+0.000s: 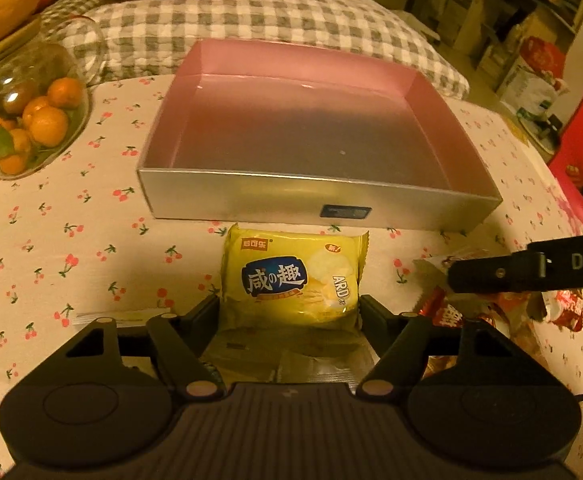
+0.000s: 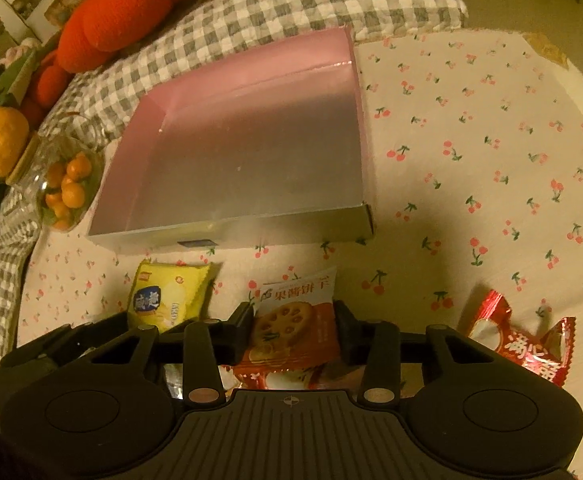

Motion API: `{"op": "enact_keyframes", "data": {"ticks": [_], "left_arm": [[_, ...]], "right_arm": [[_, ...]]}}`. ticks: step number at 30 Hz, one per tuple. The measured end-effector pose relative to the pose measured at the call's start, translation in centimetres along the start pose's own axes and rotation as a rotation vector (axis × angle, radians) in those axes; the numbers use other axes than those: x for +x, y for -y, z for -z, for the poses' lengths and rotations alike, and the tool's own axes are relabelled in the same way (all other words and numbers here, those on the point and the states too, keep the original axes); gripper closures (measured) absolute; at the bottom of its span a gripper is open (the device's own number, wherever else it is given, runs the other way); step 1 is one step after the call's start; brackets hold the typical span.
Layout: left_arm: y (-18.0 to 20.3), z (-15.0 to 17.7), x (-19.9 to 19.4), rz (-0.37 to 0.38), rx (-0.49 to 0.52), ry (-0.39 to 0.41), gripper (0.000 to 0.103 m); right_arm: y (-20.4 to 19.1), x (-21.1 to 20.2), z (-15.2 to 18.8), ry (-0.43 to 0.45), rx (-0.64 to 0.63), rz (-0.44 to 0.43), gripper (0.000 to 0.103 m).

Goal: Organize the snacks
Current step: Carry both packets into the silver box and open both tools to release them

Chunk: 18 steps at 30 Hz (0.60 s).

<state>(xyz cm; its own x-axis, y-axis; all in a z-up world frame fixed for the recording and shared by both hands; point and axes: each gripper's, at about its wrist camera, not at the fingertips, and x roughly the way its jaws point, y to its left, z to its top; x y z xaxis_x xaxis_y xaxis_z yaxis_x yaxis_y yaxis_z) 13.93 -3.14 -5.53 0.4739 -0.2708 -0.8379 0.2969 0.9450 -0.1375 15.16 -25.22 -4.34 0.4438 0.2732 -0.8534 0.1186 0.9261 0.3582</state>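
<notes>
Snack packets (image 2: 294,320): three; box (image 2: 227,236): one.

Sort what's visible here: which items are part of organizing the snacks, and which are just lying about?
Part of the job:
yellow snack packet
orange biscuit packet
red candy packet
pink box

Just lying about:
jar of small oranges
checked pillow
red knitted cushion

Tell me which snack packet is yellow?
The yellow packet between the left gripper's fingers, nearest the box. The other packets are red.
</notes>
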Motion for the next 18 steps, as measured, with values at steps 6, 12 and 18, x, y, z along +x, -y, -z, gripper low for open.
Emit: {"op": "enact_keyframes", "data": {"ticks": [6, 12, 18], "left_arm": [[-0.1, -0.5, -1.2, 0.025, -0.006, 0.023, 0.035], [-0.1, -1.0, -2.2, 0.045, -0.012, 0.042, 0.036], [-0.4, -1.9, -3.7, 0.067, -0.041, 0.09, 0.036]], "right_arm": [[-0.3, -1.1, -0.2, 0.023, 0.003, -0.03, 0.063], [-1.1, -2.1, -0.6, 0.046, -0.002, -0.067, 0.063], [-1.2, -3.5, -1.4, 0.089, 0.021, -0.12, 0.063]]}}
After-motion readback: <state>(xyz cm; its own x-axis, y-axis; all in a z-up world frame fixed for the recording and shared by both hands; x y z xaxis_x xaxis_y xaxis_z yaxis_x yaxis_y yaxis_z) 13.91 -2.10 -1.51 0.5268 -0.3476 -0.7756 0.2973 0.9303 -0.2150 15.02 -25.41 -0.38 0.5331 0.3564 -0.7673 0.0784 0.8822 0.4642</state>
